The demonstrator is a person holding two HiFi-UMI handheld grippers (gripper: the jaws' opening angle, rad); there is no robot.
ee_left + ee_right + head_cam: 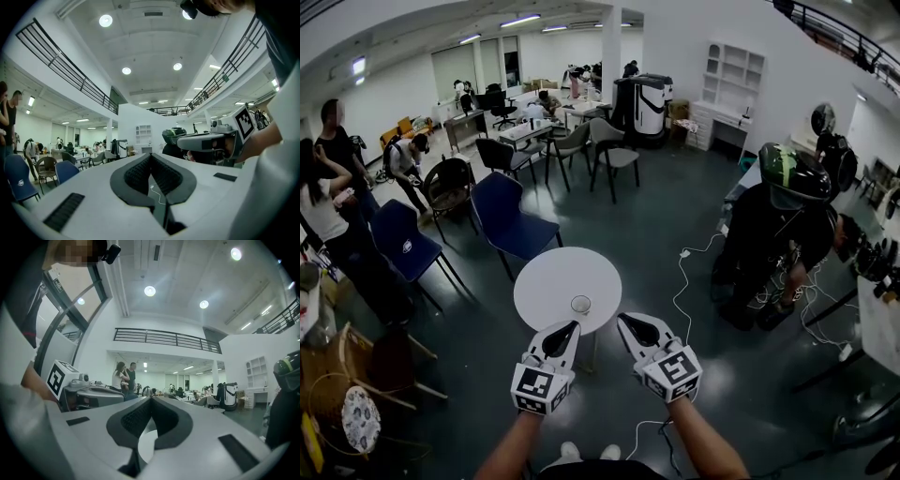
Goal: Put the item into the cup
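Cup (580, 304): small, round, clear glass, standing upright on the round, smooth white worktop (546, 279), close to its near edge.

The left gripper (571, 327) sits just short of the cup to its near left, and the right gripper (623, 320) to its near right. Neither touches it.

Left fingers (138, 174) and right fingers (136, 420) are pressed together tip to tip, with nothing pinched. The pads are dark and ribbed, set in white shells.

A blue chair (511, 220) stands beyond the cup.

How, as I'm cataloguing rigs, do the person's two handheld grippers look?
The left gripper and right gripper match: white shells tapering to a pointed claw lined with black ribbed pads. Behind each sits a white cube bearing black square markers. The forearms are bare, no sleeves.
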